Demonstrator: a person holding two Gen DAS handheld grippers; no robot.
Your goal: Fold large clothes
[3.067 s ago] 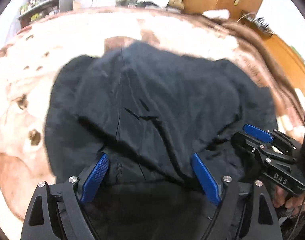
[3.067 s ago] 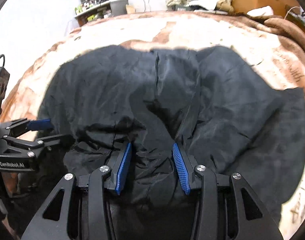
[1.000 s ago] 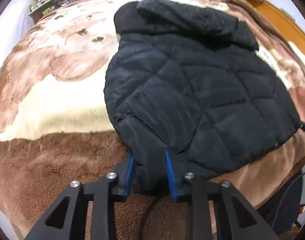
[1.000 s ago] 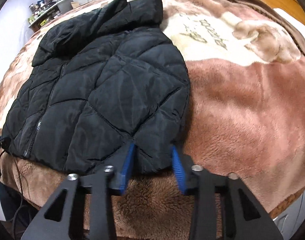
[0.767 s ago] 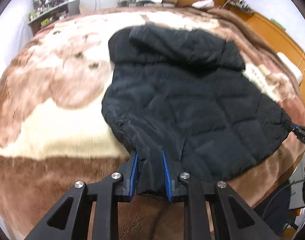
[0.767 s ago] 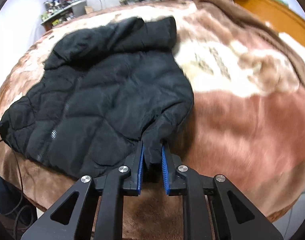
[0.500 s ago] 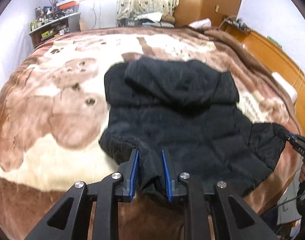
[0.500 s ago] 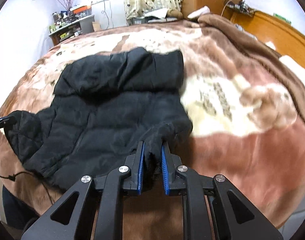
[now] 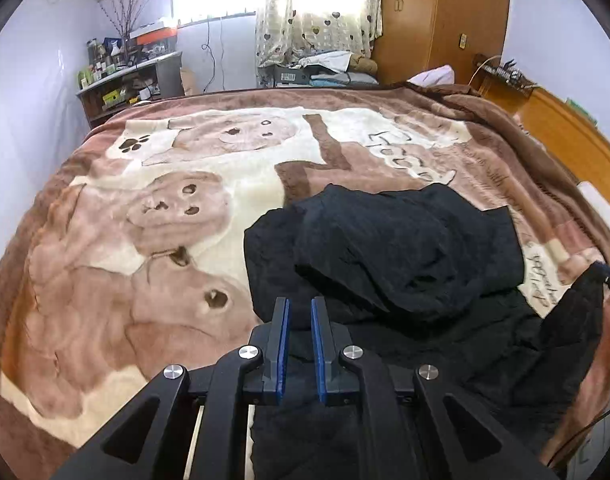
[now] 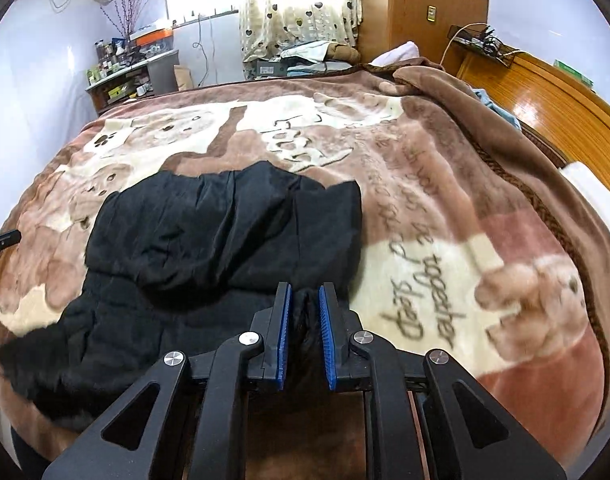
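A black quilted hooded jacket [image 9: 405, 256] lies on the brown bear-print blanket [image 9: 153, 216], its hood end far from me. My left gripper [image 9: 299, 312] is shut on the jacket's near left hem corner and holds it raised. My right gripper [image 10: 305, 300] is shut on the near right hem corner of the jacket [image 10: 225, 232], also raised. The right gripper's tip shows at the right edge of the left wrist view [image 9: 609, 276]. The left gripper's tip shows at the left edge of the right wrist view [image 10: 1, 240].
The blanket [image 10: 445, 208] covers a wide bed. A wooden headboard [image 10: 545, 92] runs along the right side. A cluttered shelf [image 9: 129, 80] and a curtained window [image 9: 317, 12] stand beyond the far edge. A wooden wardrobe [image 9: 441, 20] stands at the back right.
Both grippers closed on the jacket's hem corners, lifted them off the blanket and carried them toward the hood. The near part of the jacket now hangs from the grippers.
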